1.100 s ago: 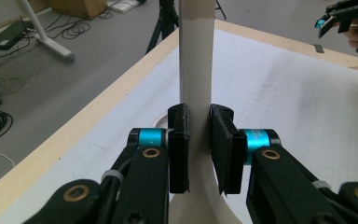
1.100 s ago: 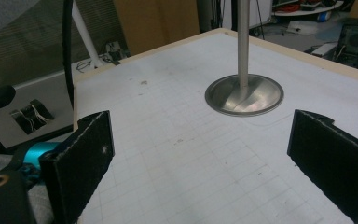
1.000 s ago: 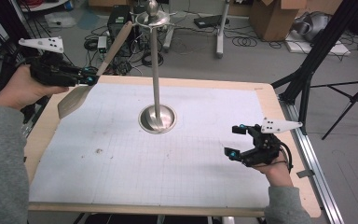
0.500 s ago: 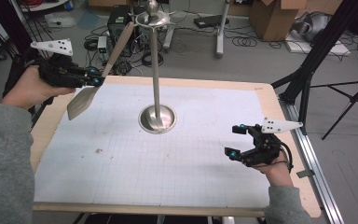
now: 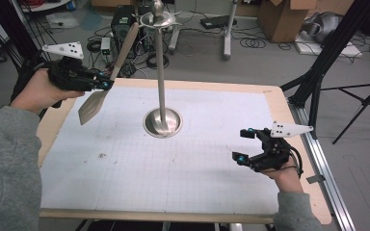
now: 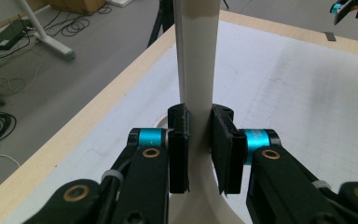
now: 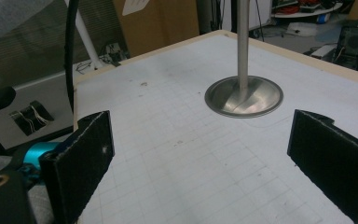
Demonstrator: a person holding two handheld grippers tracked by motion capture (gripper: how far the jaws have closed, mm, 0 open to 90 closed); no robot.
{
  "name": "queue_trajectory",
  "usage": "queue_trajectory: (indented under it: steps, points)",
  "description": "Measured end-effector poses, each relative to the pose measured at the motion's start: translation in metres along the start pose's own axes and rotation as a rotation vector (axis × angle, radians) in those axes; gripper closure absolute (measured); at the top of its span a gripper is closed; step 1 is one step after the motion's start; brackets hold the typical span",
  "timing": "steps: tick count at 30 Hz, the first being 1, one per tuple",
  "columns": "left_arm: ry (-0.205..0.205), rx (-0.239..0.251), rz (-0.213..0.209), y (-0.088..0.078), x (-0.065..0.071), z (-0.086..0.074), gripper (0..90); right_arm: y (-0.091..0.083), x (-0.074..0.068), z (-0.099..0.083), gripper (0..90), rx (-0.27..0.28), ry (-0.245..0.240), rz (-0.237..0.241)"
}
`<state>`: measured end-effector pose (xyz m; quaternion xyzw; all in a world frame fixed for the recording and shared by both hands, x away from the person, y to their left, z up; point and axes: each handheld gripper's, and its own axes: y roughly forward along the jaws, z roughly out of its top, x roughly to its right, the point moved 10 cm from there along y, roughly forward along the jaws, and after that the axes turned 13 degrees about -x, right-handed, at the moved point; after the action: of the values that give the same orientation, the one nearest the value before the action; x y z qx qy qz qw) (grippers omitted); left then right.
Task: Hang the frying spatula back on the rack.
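while the left gripper (image 5: 107,84) clamps the spatula (image 5: 107,84) by its neck, the high view shows the handle tip risen to the hook ring atop the steel stand (image 5: 162,120), closer than a second ago, so hanging looks near. left gripper view: pads (image 6: 179,154) squeeze the handle. right gripper view: the right gripper (image 7: 200,158) is wide open, empty, beside the stand.
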<state>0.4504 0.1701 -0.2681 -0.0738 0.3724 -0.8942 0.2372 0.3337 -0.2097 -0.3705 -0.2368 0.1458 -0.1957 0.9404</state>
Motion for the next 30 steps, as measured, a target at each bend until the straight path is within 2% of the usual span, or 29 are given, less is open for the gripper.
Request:
queue_trajectory:
  steps: [11,30]
  points:
    - [0.002,-0.013,0.008,0.012,0.000,0.002,77.1,-0.001,-0.001,0.000,6.2,-0.001,0.000,0.003]
    - [-0.019,-0.017,0.010,0.026,0.001,0.006,77.1,-0.001,-0.001,0.000,6.2,0.000,-0.002,0.000]
